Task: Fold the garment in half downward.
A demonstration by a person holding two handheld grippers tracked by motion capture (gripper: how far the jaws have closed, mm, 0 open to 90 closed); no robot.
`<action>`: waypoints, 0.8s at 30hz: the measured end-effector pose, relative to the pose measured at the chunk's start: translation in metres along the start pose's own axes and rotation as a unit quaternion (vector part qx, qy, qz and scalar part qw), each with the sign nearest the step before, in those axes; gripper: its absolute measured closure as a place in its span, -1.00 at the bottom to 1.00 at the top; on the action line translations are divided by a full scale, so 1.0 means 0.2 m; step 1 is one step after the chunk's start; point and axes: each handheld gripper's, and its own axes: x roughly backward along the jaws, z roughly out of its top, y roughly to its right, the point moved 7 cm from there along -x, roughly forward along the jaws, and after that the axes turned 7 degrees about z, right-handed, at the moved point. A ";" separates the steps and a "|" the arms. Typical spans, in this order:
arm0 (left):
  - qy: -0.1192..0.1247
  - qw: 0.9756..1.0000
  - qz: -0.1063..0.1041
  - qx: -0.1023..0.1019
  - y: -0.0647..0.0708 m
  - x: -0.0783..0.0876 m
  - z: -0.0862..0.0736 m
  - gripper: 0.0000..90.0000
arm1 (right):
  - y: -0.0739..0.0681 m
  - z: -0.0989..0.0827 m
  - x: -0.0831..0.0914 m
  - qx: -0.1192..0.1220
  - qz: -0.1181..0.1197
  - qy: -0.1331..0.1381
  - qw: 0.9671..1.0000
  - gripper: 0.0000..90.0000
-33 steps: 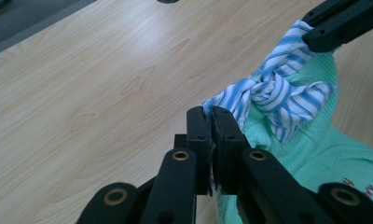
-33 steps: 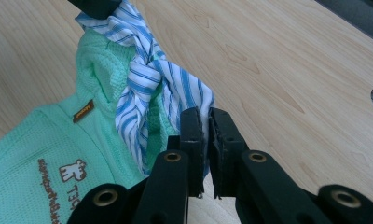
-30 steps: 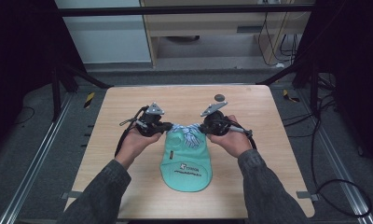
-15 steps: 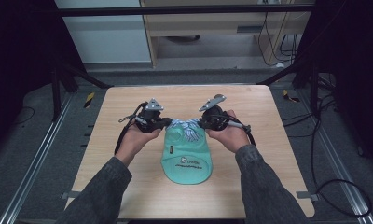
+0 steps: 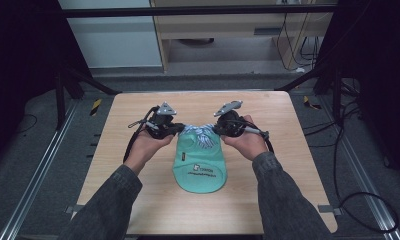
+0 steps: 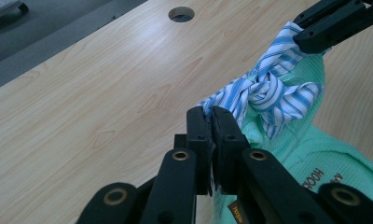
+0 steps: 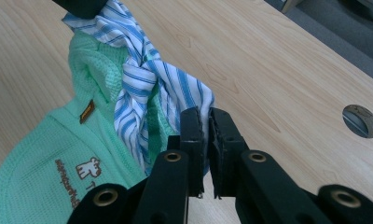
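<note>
- My left gripper [image 6: 211,116] is clamped on one end of the blue-and-white striped tie [image 6: 264,91]; in the left gripper view the two black jaws are pressed together with the cloth pinched between their tips.
- My right gripper [image 7: 204,119] is likewise closed on the other end of that striped tie [image 7: 142,79]; in the right gripper view I see the fabric running down into the narrow slit between its jaws.
- Between the two grippers the tie is drawn into a knot, which I see at the middle of the striped cloth in the left gripper view, with the right gripper's jaws gripping the far end at the upper right there.
- The tie belongs to a mint-green bib [image 5: 200,162], a waffle-textured piece with a small dog print and lettering; its neck end is lifted up between the grippers, and the rounded lower part lies flat on the table toward me.
- From the high view, my left hand [image 5: 150,142] and right hand [image 5: 245,142] hold the grippers level with each other, just either side of the bib's top.
- The bib sits near the middle of the light wooden table [image 5: 138,195].
- A round cable hole [image 7: 360,120] sits in the tabletop beyond the right gripper, well apart from the bib.
</note>
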 end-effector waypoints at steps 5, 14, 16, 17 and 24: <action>-0.002 1.000 0.000 -0.003 0.02 0.00 0.00 0.93 | 0.00 -0.01 0.00 -0.001 -0.003 -0.005 1.000 0.88; 0.009 1.000 0.004 -0.006 0.01 0.01 0.02 0.93 | 0.00 0.00 0.01 0.003 -0.010 0.001 1.000 0.88; 0.008 1.000 0.004 -0.007 0.00 0.01 0.03 0.93 | 0.01 0.01 0.01 0.006 -0.014 -0.001 1.000 0.88; 0.008 1.000 0.004 -0.004 0.00 0.01 0.03 0.93 | 0.02 0.01 0.01 0.006 -0.014 -0.002 1.000 0.88; 0.005 1.000 0.007 -0.007 -0.01 -0.01 0.03 0.93 | 0.02 0.01 -0.02 0.007 -0.016 -0.004 1.000 0.88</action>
